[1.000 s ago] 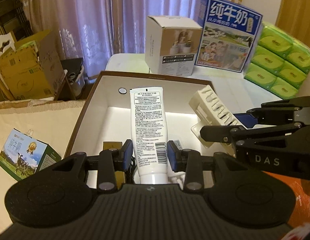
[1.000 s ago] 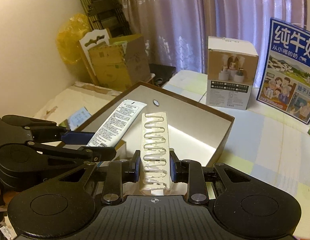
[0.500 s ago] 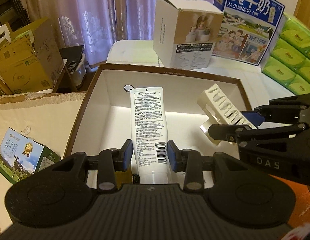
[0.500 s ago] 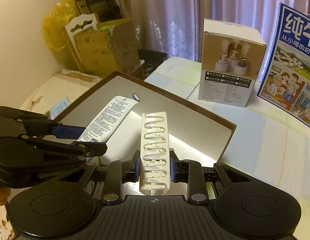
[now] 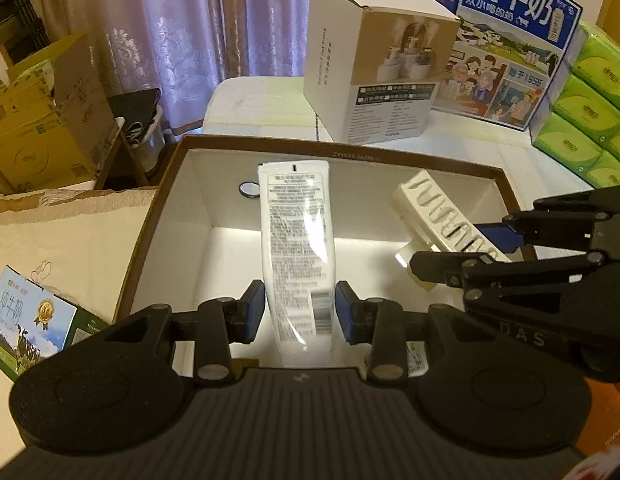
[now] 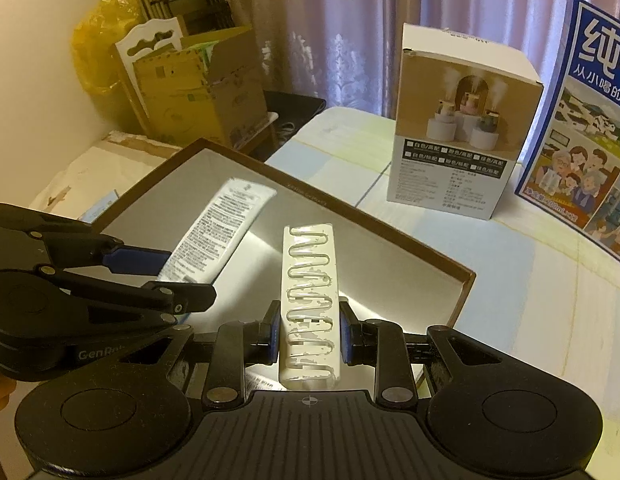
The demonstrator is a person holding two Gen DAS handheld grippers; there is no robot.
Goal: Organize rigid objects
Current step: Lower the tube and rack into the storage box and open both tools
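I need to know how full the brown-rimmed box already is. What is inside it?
The brown-rimmed box shows mostly bare white floor and a small round disc on its far wall. The held white tube and white ridged block hover over it, hiding the near part.

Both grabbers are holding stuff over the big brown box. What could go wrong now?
1. The left gripper and right gripper are close together, so the white tube and the cream rack could bump.
2. The tube is gripped near one end, so it might swing or slip.
3. The rack could catch the brown box on its rim going down.
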